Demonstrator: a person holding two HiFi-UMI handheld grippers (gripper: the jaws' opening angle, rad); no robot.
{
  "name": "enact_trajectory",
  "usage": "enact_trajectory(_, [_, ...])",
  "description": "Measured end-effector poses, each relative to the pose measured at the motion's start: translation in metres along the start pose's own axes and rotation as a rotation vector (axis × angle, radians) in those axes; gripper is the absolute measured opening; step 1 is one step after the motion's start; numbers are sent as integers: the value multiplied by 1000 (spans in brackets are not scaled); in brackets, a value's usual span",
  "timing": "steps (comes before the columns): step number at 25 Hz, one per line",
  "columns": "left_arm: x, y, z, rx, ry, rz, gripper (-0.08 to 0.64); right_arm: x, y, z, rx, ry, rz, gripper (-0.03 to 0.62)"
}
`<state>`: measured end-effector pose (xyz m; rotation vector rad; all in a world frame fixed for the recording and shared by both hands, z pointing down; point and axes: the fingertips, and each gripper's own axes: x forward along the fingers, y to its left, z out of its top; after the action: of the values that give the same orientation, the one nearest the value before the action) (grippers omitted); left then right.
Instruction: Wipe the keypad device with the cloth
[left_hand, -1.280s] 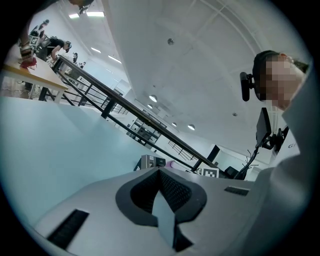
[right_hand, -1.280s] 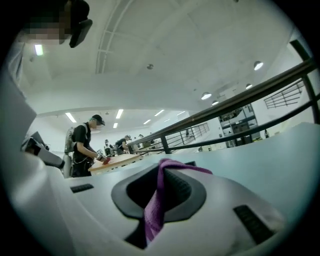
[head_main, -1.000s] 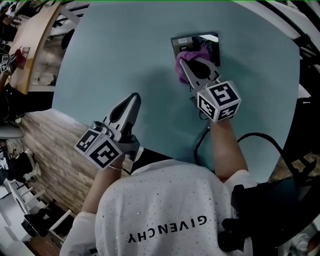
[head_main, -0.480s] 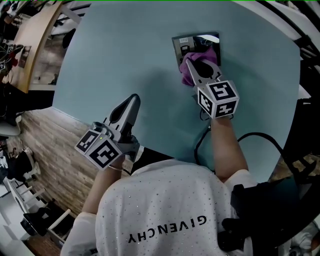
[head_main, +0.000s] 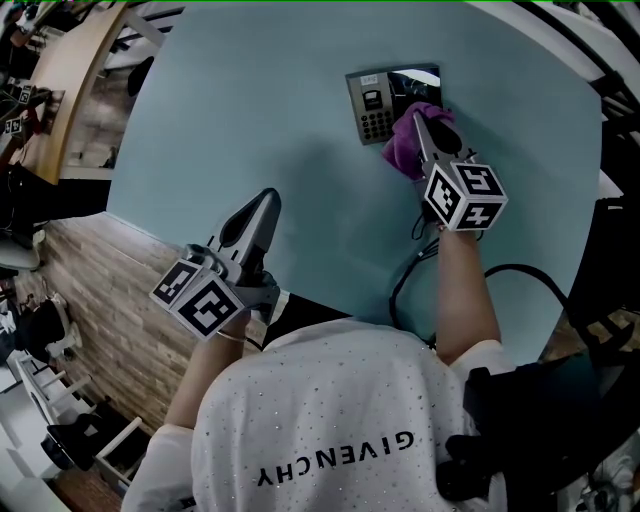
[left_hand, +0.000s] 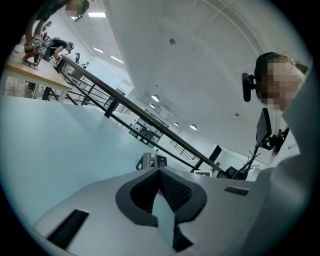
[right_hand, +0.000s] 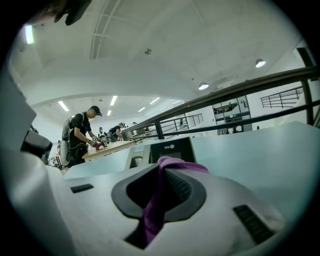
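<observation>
On the far side of the table (head_main: 250, 110), the keypad device (head_main: 378, 100) is sitting with its face apparently turned upward. The right gripper (head_main: 428, 122) is clamping the purple cloth (head_main: 405, 152), a fold pinched tight between its jaws. Over the last second the cloth has been sliding rightward. It was covering the key grid; now it is bunching at the device's near right corner, leaving keys and small display uncovered. Judging one pass over the key face done, the darker right part probably still wanting a wipe. The keypad panel's long axis is running away from the person, display end far, keys near. The left gripper (head_main: 266, 200) is hovering well short of the device, jaws pressed together on nothing.
</observation>
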<state>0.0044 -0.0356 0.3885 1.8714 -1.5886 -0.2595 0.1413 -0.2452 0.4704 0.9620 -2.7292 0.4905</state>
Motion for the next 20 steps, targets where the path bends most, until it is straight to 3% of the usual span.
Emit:
enact_trajectory(9, [0, 1, -2, 2, 9, 3, 5, -13, -33, -1, 42, -29, -98, 25])
enact_trajectory(16, [4, 5, -6, -2, 13, 2, 5, -16, -48, -10, 93, -32, -123, 26])
enact_trajectory(20, [3, 4, -3, -1, 10, 3, 5, -21, -45, -1, 65, -23, -141, 26])
